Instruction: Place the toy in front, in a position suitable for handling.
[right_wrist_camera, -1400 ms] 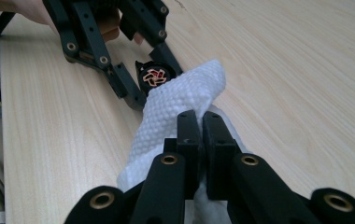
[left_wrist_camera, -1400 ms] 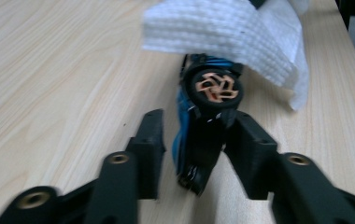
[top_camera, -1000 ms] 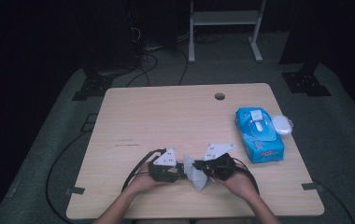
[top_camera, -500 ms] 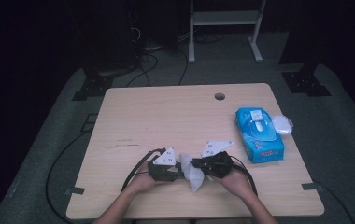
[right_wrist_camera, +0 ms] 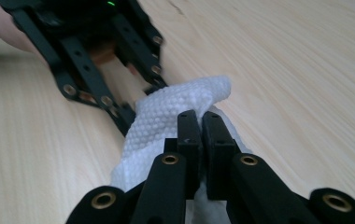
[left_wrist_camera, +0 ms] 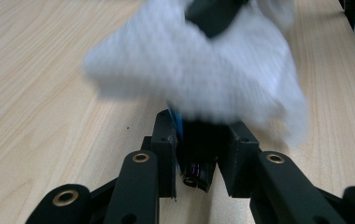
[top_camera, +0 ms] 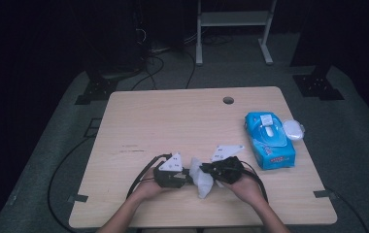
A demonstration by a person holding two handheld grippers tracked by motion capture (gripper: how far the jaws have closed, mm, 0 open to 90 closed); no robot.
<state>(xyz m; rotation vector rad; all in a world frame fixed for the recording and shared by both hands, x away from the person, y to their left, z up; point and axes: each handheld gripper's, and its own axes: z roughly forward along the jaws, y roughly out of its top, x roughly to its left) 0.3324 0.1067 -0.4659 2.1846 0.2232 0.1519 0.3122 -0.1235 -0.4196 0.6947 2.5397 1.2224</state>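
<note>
High view: near the lower edge of the counter [top_camera: 173,121], at lower centre of the frame, the left hand-held gripper [top_camera: 185,175] and the right hand-held gripper [top_camera: 206,171] point toward each other with a white wipe [top_camera: 201,178] bunched between them. The wipe lies just right of the left tool and just left of the right tool, equally near both hands. A blue wipe packet [top_camera: 269,140] rests at the right, well apart, its lid open beside it.

Left gripper view: the left hand-held gripper [left_wrist_camera: 202,144] is closed on a small dark item with a blue edge [left_wrist_camera: 194,161], which cannot be identified. The wipe [left_wrist_camera: 199,74] drapes over it, blurred, so the contact beneath is hidden.

Right gripper view: the right hand-held gripper [right_wrist_camera: 202,126] is clamped on a fold of the wipe [right_wrist_camera: 175,109], jaws together. The wipe's long axis runs from this tool toward the left hand-held gripper [right_wrist_camera: 133,105] at upper left, whose tips are partly covered.
</note>
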